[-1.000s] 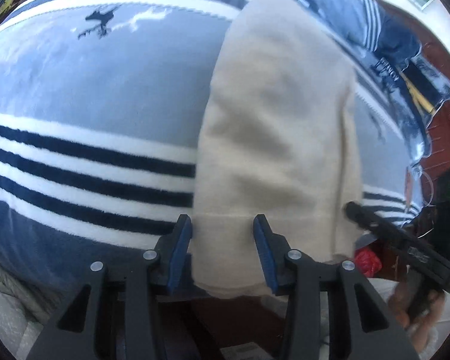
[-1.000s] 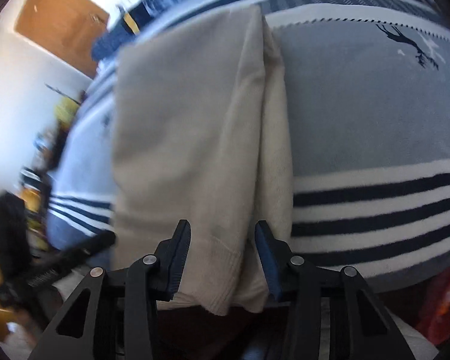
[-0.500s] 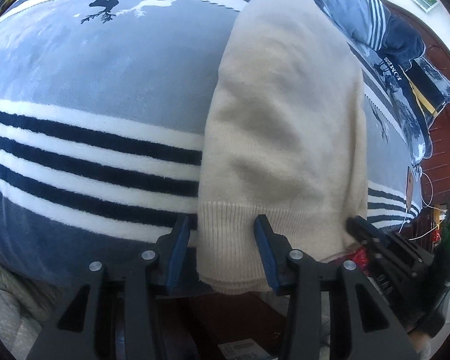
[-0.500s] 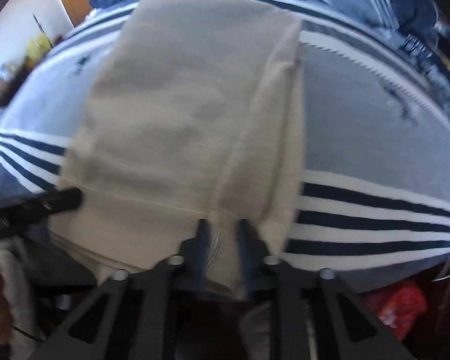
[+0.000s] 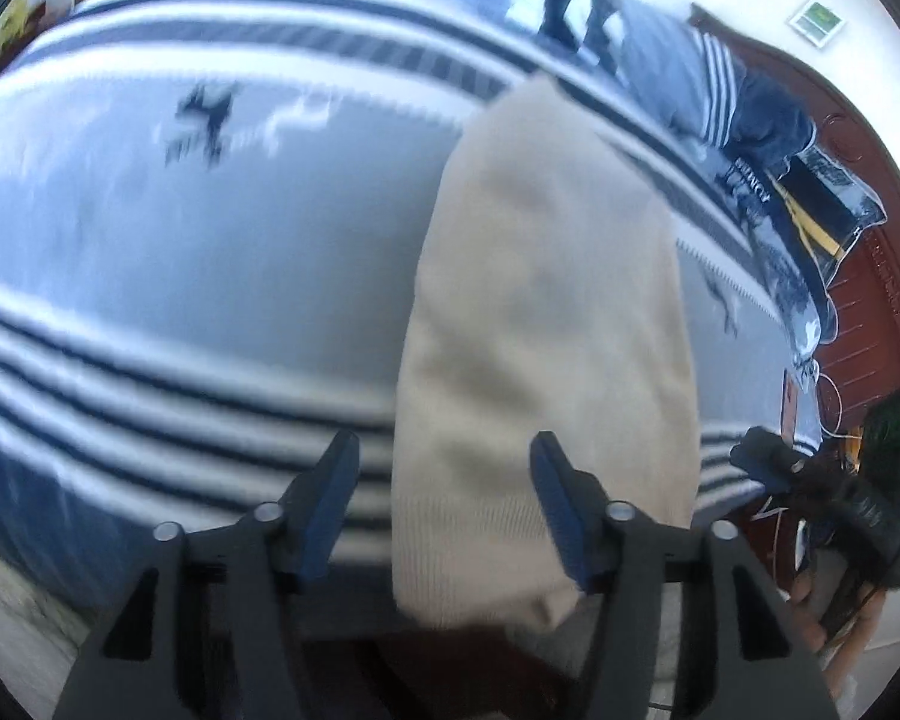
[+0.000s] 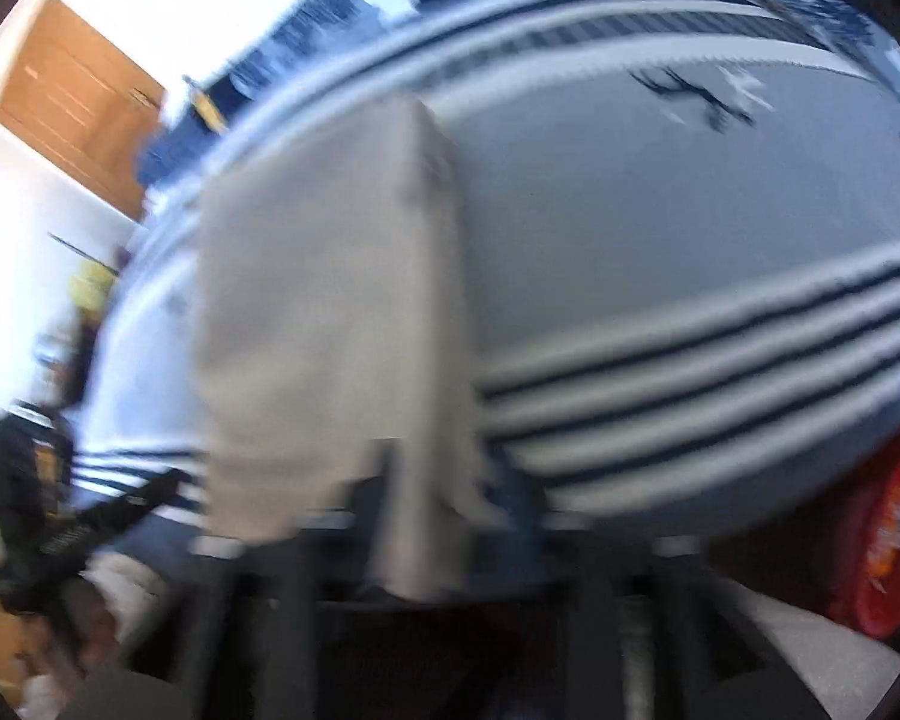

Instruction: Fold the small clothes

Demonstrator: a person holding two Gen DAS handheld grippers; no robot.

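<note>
A beige knit garment [image 5: 546, 324] lies folded lengthwise on a grey blanket [image 5: 210, 252] with white and navy stripes. Its ribbed hem hangs over the near bed edge. My left gripper [image 5: 444, 480] is open, its blue-padded jaws on either side of the hem's left part. In the blurred right wrist view the garment [image 6: 318, 312] fills the middle. My right gripper [image 6: 444, 480] sits at the hem's right corner, with cloth between its jaws; blur hides how far they stand apart. The right gripper also shows in the left wrist view [image 5: 810, 480].
Pillows and dark folded clothes [image 5: 750, 120] lie at the far end of the bed. A red-brown headboard [image 5: 870, 276] stands at right. A wooden door [image 6: 72, 102] is at the far left. A red bag [image 6: 888, 540] sits below the bed edge.
The right gripper closed onto the hem half a second ago, and its view has since swung and blurred. The left gripper's jaws have opened wider and it has drawn back a little.
</note>
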